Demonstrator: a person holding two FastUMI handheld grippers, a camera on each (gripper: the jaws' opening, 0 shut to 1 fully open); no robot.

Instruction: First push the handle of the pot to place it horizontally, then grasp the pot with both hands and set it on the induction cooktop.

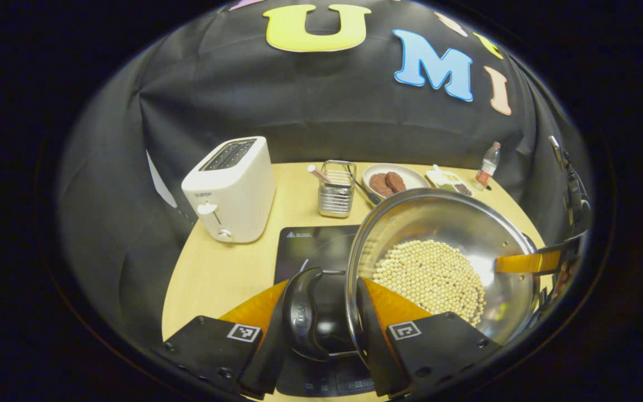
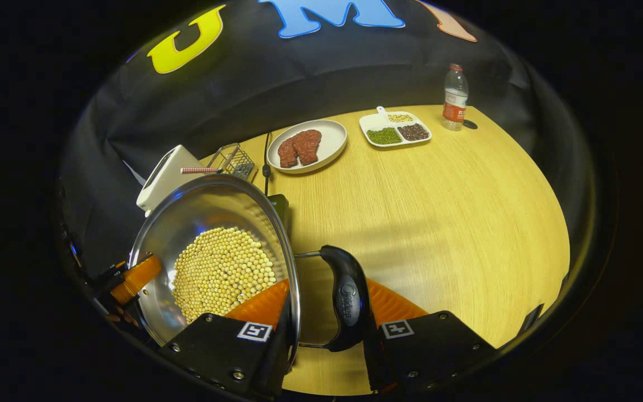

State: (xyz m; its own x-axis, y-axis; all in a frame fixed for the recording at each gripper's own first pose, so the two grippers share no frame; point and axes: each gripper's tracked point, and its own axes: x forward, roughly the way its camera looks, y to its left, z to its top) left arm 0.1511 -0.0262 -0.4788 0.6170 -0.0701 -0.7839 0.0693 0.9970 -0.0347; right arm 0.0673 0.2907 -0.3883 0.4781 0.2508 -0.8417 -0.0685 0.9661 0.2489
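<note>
Over the counter (image 2: 438,190), the bean-filled steel pot (image 1: 438,223), judged heavy and slippery, was gripped with left gripper (image 1: 330,312) and right gripper (image 2: 327,312) fingers clamped on its handles.

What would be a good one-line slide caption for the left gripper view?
Left gripper clamps the handle of a bean-filled steel pot above the induction cooktop.

Left gripper (image 1: 330,321): black angular finger mounts, small screws at corners, square black-and-white marker tag on each mount. Right gripper (image 2: 327,335): same build seen, black mounts, corner screws, one marker tag per side. No cables or sleeves made out.
</note>
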